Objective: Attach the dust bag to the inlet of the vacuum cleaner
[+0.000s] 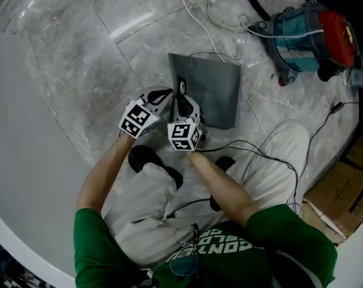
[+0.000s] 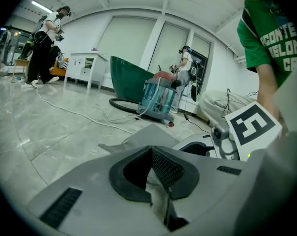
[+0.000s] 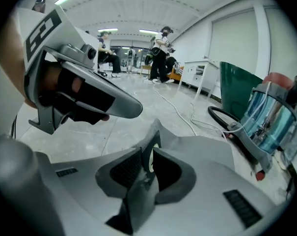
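The grey dust bag [image 1: 212, 90] lies flat on the marble floor in front of the person's knees, its dark collar with a pale ring [image 1: 182, 85] at its near left corner. My left gripper [image 1: 163, 96] and right gripper [image 1: 183, 105] sit side by side at that corner. In the left gripper view the left gripper [image 2: 154, 177] has grey bag material pinched between its pads, and the bag [image 2: 150, 132] spreads beyond. The right gripper [image 3: 143, 171] likewise has its pads closed on the bag's edge [image 3: 200, 146]. The teal vacuum cleaner [image 1: 310, 35] with a red top stands at the far right, apart from the bag.
A white cable [image 1: 196, 20] and a black hose [image 1: 253, 2] run across the floor beyond the bag. Thin black wires [image 1: 262, 155] trail over the person's right leg. Cardboard boxes [image 1: 340, 191] stand at the right. Other people [image 2: 47, 43] stand far off.
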Motion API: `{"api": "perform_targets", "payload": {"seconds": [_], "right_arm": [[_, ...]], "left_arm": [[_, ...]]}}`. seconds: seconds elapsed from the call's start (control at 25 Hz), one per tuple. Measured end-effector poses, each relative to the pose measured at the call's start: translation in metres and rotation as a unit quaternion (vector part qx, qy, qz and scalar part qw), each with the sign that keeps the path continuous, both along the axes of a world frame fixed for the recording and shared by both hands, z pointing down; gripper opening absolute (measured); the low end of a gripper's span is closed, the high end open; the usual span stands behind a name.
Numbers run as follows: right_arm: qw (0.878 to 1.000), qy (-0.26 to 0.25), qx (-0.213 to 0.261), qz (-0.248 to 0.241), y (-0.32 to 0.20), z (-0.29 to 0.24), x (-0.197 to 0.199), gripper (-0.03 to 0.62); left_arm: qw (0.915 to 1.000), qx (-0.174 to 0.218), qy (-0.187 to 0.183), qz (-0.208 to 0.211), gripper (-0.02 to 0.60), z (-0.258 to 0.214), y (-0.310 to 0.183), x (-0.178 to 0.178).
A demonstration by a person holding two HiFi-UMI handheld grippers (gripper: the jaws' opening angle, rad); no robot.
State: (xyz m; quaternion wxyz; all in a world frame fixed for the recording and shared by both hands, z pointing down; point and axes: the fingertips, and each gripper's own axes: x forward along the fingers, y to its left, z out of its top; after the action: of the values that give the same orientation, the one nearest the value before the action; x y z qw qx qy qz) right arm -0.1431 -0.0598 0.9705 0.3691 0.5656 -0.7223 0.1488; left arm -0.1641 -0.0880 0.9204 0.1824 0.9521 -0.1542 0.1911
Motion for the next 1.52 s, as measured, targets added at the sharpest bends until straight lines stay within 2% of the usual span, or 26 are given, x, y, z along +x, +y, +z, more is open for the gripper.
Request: {"api": "perform_targets", "payload": {"seconds": [0.16, 0.32, 0.56, 0.84, 1.24, 1.52], "right_arm": [[0.998, -0.003, -0.021, 0.06, -0.005, 0.008, 0.034, 0.061], [0.998, -0.012, -0.012, 0.068, -0.01, 0.008, 0.054, 0.044], [0.999, -0.029, 0.004, 0.027, -0.015, -0.006, 0.051, 0.017], [0.998, -0.032, 0.045, -0.021, -0.023, -0.053, 0.044, 0.015], [0.99, -0.025, 0.108, -0.092, -0.034, -0.145, 0.04, 0.015], [0.982, -0.027, 0.159, -0.101, -0.042, -0.219, 0.066, 0.015]], "left_arm": [[0.9997, 0.001, 0.001, 0.023, 0.005, -0.002, 0.0, 0.02], [0.9994, 0.004, -0.001, 0.033, 0.005, -0.001, -0.004, 0.031], [0.9994, 0.011, -0.003, 0.032, 0.005, -0.005, -0.012, 0.035], [0.9989, 0.042, -0.009, 0.021, 0.005, -0.029, -0.024, 0.026], [0.9906, 0.135, -0.004, 0.022, 0.005, -0.123, -0.055, 0.035], [0.9813, 0.189, 0.002, 0.033, 0.005, -0.197, -0.076, 0.058]]}}
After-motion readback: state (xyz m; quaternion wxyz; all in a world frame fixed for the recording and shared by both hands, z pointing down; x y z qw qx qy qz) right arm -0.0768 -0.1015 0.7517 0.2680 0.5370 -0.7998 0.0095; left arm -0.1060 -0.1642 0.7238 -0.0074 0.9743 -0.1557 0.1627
